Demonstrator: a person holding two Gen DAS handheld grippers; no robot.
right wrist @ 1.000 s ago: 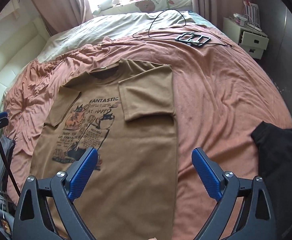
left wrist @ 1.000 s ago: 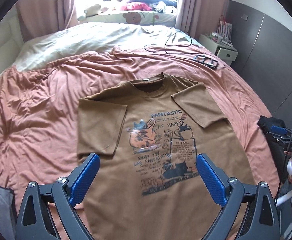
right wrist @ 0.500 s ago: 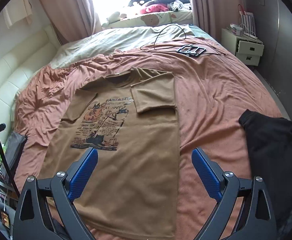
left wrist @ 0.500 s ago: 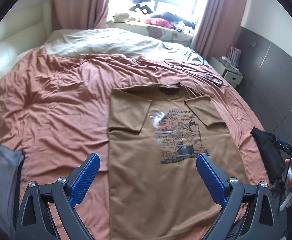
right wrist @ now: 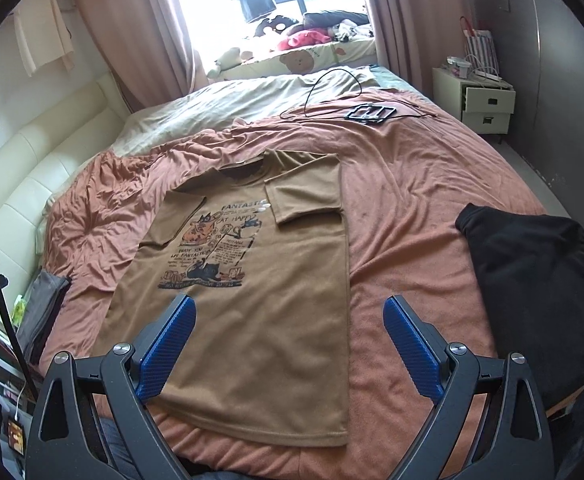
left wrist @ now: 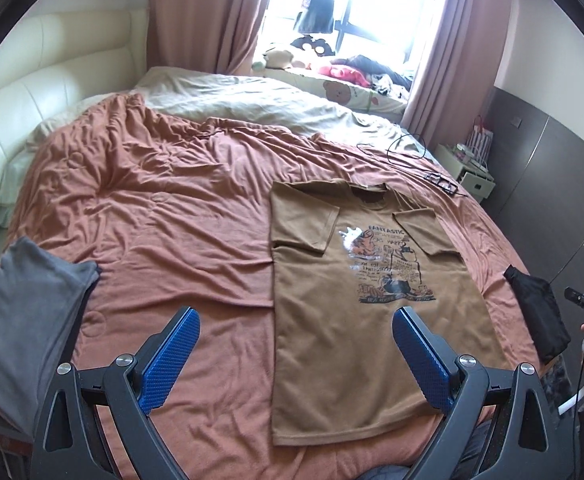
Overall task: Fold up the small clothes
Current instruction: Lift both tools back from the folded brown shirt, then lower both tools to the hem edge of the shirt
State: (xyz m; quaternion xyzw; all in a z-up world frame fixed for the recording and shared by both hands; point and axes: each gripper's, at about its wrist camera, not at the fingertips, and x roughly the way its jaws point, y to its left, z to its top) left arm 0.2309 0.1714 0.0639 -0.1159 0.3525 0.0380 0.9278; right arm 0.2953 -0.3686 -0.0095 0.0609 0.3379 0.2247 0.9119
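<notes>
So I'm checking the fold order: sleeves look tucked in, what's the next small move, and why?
Probably lower both open grippers, left and right, to the hem of the brown T-shirt and fold it up toward the collar. Both sleeves already lie folded inward, the shirt lies flat on the bedspread, and neither gripper holds anything.

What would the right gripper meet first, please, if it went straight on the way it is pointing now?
Most likely the brown T-shirt, near its right edge: the open right gripper holds nothing and points down at the bed. Depth is unclear, so it might touch the pink bedspread beside that edge instead.
</notes>
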